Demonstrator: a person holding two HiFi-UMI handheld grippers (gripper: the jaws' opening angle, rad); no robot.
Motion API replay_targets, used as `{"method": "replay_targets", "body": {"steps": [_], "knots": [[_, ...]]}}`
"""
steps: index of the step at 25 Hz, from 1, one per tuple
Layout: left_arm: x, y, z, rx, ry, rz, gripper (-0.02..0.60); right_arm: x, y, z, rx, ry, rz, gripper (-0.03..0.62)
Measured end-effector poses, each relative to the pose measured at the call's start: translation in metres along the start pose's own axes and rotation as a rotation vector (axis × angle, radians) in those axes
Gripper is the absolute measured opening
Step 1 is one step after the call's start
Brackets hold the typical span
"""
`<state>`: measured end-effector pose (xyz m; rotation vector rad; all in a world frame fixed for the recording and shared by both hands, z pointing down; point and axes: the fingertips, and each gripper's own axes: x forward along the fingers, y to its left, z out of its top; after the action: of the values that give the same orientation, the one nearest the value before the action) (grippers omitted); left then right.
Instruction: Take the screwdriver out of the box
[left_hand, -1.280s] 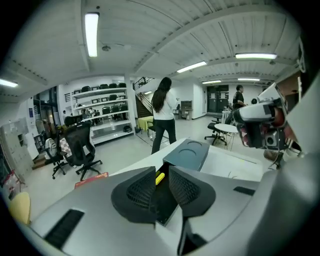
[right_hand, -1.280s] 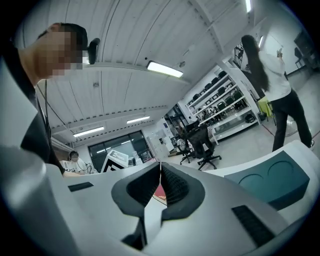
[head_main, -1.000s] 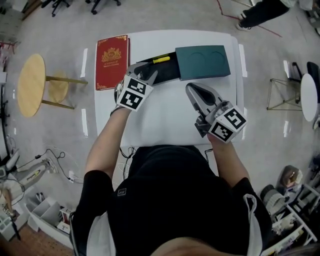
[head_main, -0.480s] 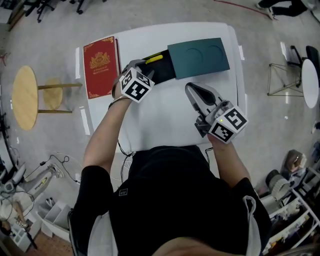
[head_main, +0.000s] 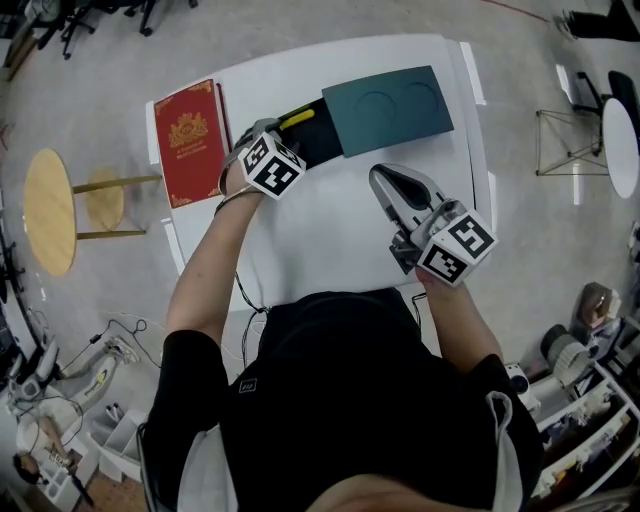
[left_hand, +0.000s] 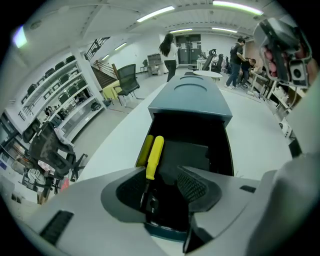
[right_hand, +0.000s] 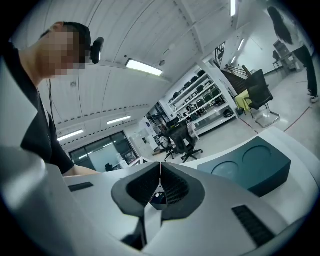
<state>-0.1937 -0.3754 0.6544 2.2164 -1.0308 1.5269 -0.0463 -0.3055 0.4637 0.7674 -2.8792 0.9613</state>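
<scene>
Now at the open box (left_hand: 192, 102) on tabletop (head_main: 330, 220): left tool (left_hand: 167, 187) just opened wide, straddling shaft of yellow-handled screwdriver (left_hand: 154, 156) lying inside, not clamped. Right tool (right_hand: 160, 175) closed together, empty, well apart.

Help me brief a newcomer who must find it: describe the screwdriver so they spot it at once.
On the white table, beside the red book, lies a dark box with its teal lid slid partway off. In the open black end lies the screwdriver, the only bright yellow thing there.
</scene>
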Motion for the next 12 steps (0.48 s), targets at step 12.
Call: {"method": "replay_targets", "body": {"steps": [12], "knots": [[0.008, -0.011, 0.009, 0.028, 0.01, -0.07, 0.191, -0.005, -0.003, -0.001, 0.009, -0.009, -0.013, 0.031]]}}
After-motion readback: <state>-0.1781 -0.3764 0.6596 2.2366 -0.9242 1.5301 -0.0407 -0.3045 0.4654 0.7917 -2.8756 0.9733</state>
